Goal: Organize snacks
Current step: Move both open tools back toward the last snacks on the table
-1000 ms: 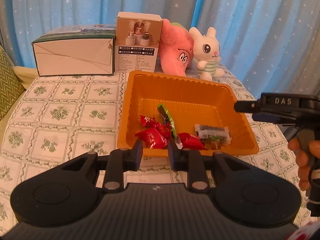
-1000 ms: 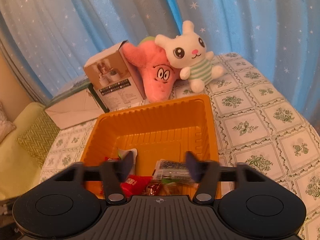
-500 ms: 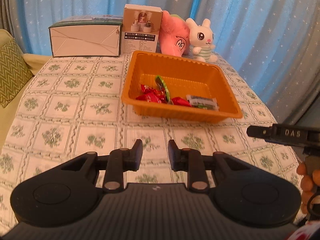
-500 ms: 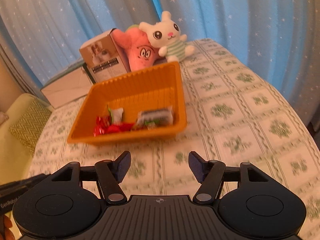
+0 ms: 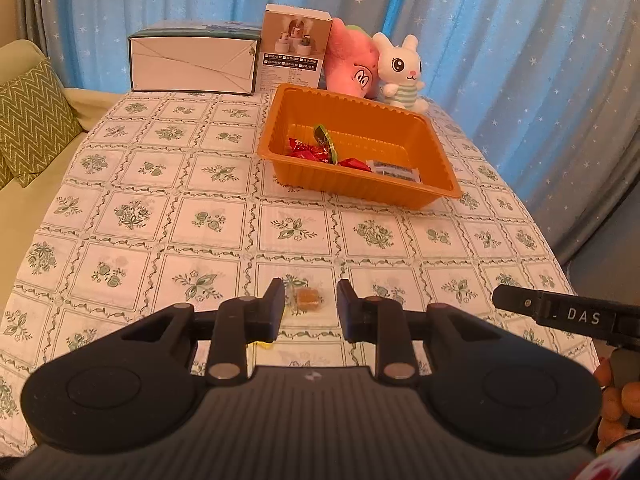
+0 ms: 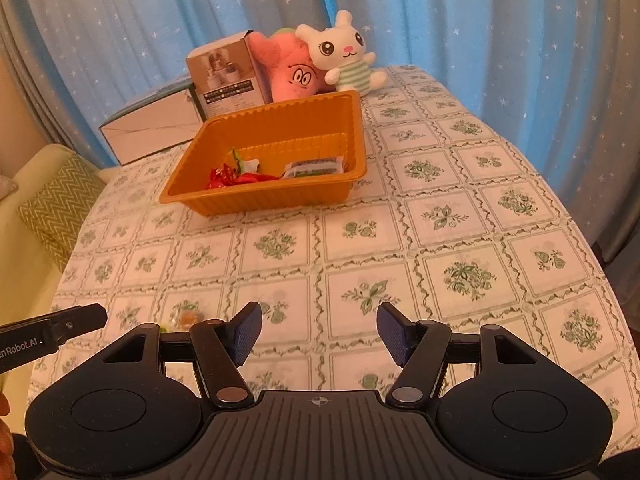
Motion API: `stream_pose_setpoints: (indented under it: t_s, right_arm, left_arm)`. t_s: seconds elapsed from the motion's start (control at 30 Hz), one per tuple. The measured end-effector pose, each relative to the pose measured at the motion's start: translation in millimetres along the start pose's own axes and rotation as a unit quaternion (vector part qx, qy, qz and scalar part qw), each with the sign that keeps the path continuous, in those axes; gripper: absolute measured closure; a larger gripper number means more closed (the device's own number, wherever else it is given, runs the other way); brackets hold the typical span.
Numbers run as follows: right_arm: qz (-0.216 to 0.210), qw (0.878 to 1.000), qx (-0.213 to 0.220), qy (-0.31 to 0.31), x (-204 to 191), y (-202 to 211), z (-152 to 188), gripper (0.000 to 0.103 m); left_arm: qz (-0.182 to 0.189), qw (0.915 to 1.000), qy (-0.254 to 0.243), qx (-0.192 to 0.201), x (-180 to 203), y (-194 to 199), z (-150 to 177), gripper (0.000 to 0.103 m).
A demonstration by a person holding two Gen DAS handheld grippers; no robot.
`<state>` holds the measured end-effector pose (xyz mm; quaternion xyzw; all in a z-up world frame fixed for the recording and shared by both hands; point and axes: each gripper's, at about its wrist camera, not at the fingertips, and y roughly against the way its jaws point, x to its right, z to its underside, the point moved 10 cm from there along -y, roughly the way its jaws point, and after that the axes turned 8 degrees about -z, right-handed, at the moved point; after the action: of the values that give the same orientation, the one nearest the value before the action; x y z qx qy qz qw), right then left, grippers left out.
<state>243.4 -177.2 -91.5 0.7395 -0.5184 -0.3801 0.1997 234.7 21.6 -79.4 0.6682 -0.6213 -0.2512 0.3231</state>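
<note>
Now both tools, left tool (image 5: 310,306) and right tool (image 6: 319,332), angle down, jaws apart.

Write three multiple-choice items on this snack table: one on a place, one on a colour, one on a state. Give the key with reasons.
1. Where does the brown candy lie?
A. in the tray
B. on the cloth at the left tool
C. on the white box

2. What colour is the tray?
A. orange
B. blue
C. green

3. How does the right tool stand?
A. shut on a wrapper
B. open with nothing in it
C. shut on the tray rim

Key: 1 B, the candy sits on the cloth between the left tool's fingers, untouched. 2 A, the walls are plainly orange. 3 B, only cloth shows in the wide gap.
</note>
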Motion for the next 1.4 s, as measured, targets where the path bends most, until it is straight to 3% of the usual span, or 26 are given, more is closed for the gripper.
stream_pose_setpoints:
  t_s: [0.53, 1.4]
  right_arm:
    - [0.006, 1.0, 0.001, 0.019, -8.5, 18.5, 15.9, 0.039]
    - [0.006, 0.999, -0.02, 0.027, -12.6, 5.9, 31.8, 0.039]
  left_arm:
    - [0.0, 0.9998, -0.018, 0.001, 4.4, 19.5, 18.2, 0.078]
    - [-0.015, 0.9996, -0.016, -0.019, -11.4, 12.4, 38.8, 0.078]
